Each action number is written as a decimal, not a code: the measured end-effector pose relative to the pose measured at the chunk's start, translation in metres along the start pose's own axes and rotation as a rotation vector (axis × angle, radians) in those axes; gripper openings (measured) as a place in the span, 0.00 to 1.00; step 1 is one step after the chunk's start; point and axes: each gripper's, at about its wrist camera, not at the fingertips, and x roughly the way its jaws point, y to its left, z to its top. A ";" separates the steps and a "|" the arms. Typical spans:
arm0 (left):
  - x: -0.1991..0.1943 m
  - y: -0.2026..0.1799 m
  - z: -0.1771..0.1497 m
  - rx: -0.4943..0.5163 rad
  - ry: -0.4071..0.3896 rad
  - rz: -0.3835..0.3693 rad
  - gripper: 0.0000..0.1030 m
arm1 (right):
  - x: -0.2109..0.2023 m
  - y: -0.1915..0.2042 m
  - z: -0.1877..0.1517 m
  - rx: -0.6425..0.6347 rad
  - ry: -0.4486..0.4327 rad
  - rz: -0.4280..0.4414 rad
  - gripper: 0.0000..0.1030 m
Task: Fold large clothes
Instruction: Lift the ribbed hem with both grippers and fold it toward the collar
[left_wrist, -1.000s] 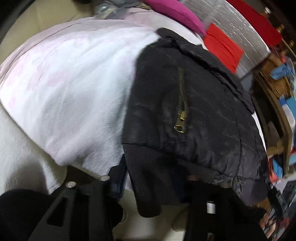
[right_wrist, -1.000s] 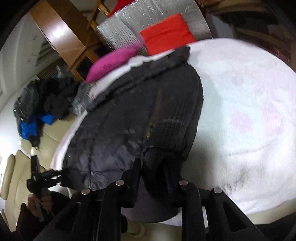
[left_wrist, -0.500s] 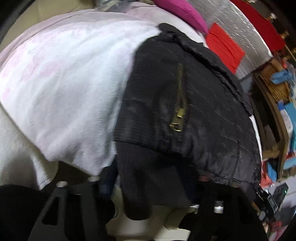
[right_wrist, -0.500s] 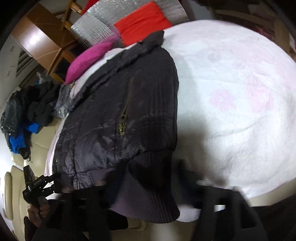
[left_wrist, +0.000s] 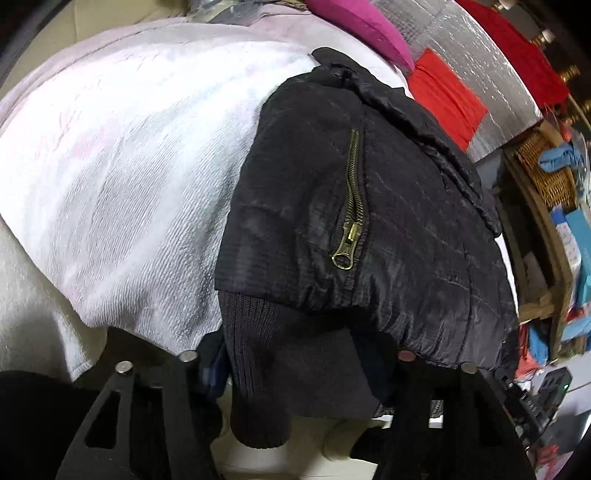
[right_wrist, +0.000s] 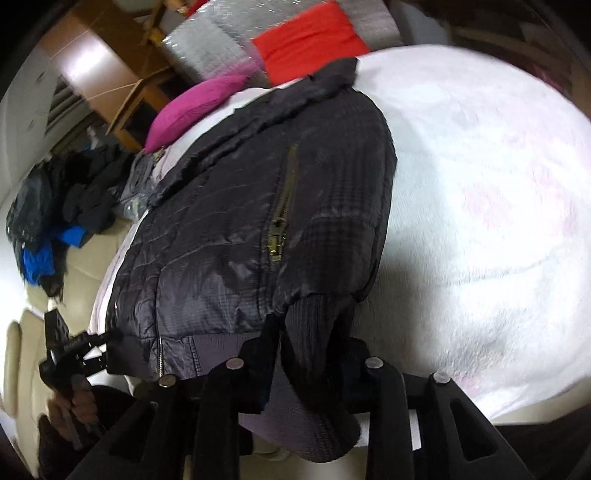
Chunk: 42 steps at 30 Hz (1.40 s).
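The left gripper (left_wrist: 299, 369) has just been opening. Its fingers stand spread, and the ribbed cuff (left_wrist: 280, 343) of the black jacket (left_wrist: 406, 221) hangs loose between them, over the near edge of the white blanket (left_wrist: 129, 184).

The right gripper (right_wrist: 310, 350) has just been closing and now pinches a knit cuff (right_wrist: 314, 314) of the same jacket.

In the left wrist view the jacket spreads from the fingers toward 1 o'clock, lying flat on the blanket with its brass zip (left_wrist: 351, 221) at 12 o'clock.

At 2 o'clock a wicker basket (left_wrist: 546, 181) stands off the blanket with a blue cloth (left_wrist: 561, 158) in it.

The bare blanket runs from 9 to 11 o'clock in the left view and from 1 to 3 o'clock in the right view.

Beyond the collar, at 12 to 1 o'clock in the left view, lie a magenta cushion (left_wrist: 362, 22) and a red cloth (left_wrist: 447, 96). A heap of dark clothes (right_wrist: 74, 199) sits at 10 o'clock in the right view.
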 end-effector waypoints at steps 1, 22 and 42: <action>-0.001 0.000 -0.001 0.004 -0.007 -0.002 0.53 | 0.001 0.002 0.000 -0.031 -0.002 -0.007 0.31; -0.071 -0.003 -0.017 0.115 -0.182 -0.117 0.07 | -0.058 0.050 -0.007 -0.181 -0.109 0.160 0.09; -0.131 0.010 -0.043 0.111 -0.210 -0.197 0.07 | -0.131 0.032 -0.046 -0.147 -0.135 0.280 0.09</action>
